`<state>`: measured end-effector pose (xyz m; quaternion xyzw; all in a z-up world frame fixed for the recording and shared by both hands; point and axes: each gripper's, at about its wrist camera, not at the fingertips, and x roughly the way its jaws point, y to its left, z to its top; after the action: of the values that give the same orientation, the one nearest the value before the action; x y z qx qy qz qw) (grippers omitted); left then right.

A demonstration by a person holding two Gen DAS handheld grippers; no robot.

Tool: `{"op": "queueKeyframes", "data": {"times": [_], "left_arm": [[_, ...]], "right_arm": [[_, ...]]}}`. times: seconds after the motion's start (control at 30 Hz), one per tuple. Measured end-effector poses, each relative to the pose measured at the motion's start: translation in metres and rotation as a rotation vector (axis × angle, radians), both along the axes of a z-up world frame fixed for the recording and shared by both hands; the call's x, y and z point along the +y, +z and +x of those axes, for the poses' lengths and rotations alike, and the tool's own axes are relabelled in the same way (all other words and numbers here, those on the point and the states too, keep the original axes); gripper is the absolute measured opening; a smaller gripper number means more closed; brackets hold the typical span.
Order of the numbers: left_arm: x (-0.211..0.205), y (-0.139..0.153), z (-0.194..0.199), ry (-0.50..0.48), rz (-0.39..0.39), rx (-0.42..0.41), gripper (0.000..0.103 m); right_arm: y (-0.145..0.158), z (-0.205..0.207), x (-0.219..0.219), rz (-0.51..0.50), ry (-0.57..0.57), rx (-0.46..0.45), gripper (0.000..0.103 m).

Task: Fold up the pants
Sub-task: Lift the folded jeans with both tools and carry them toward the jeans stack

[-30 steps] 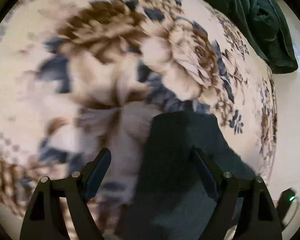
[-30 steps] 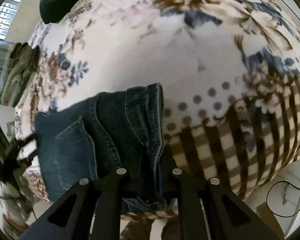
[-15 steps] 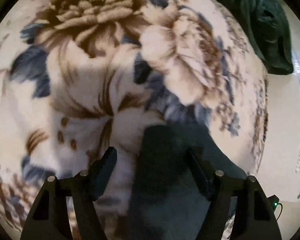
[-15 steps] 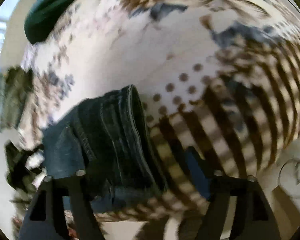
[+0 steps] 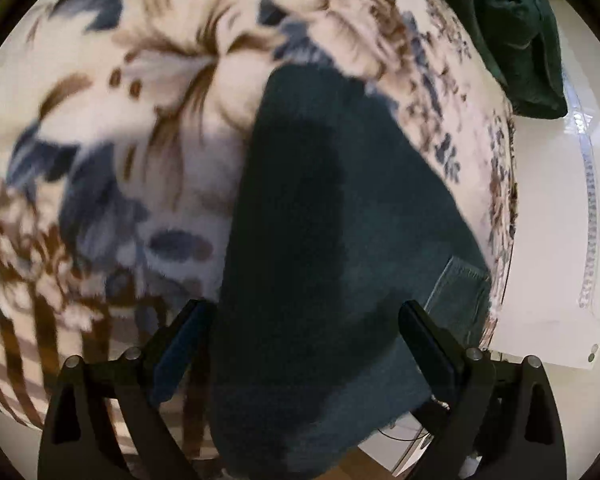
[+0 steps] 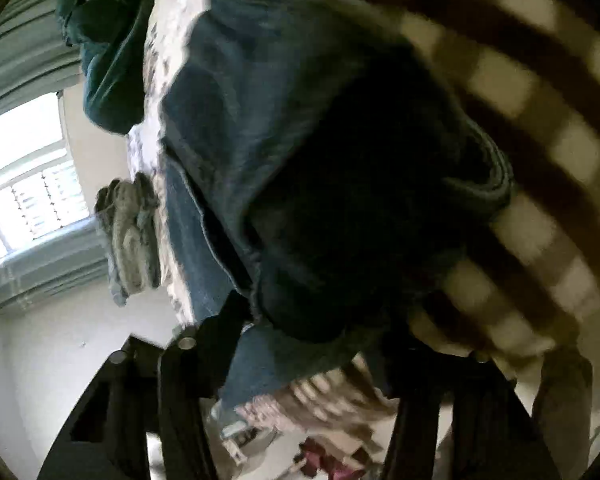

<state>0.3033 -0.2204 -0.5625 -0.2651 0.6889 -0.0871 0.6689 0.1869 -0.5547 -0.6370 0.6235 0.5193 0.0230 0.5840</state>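
- Two grippers: the left gripper (image 5: 302,320) gaped wide over folded dark-blue denim pants (image 5: 320,240); the right gripper's (image 6: 320,344) grip was unclear.
- Plush floral blanket (image 5: 140,120) covered the bed.

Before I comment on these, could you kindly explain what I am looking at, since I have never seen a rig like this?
There is no robot here. A person holds a two-finger gripper in each hand, and each gripper carries a fisheye camera looking forward along its fingers, so the pictures bulge and curve.

The left wrist view shows the left gripper with its black fingers spread wide on either side of the jeans; it grips nothing. The jeans lie on a flowered blanket. A green cloth is heaped at the far corner.

The right wrist view is blurred. The right gripper sits close against the jeans, which bunch over its fingers; I cannot tell whether it is gripping. Beyond are a window and a grey-green bundle.
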Motion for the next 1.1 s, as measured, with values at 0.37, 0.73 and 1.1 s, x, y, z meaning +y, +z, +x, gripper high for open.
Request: {"op": "queueKeyframes", "data": {"times": [0.37, 0.73, 1.1], "left_arm": [[0.002, -0.01, -0.002, -0.007, -0.04, 0.027, 0.097], [-0.007, -0.025, 0.008, -0.044, -0.071, 0.027, 0.097], [-0.005, -0.013, 0.003, -0.026, -0.047, -0.05, 0.058]], "right_arm": [[0.005, -0.006, 0.01, -0.05, 0.038, -0.069, 0.069], [-0.024, 0.029, 0.034, 0.138, -0.101, -0.11, 0.095], [-0.012, 0.04, 0.057, -0.008, -0.077, -0.086, 0.059]]}}
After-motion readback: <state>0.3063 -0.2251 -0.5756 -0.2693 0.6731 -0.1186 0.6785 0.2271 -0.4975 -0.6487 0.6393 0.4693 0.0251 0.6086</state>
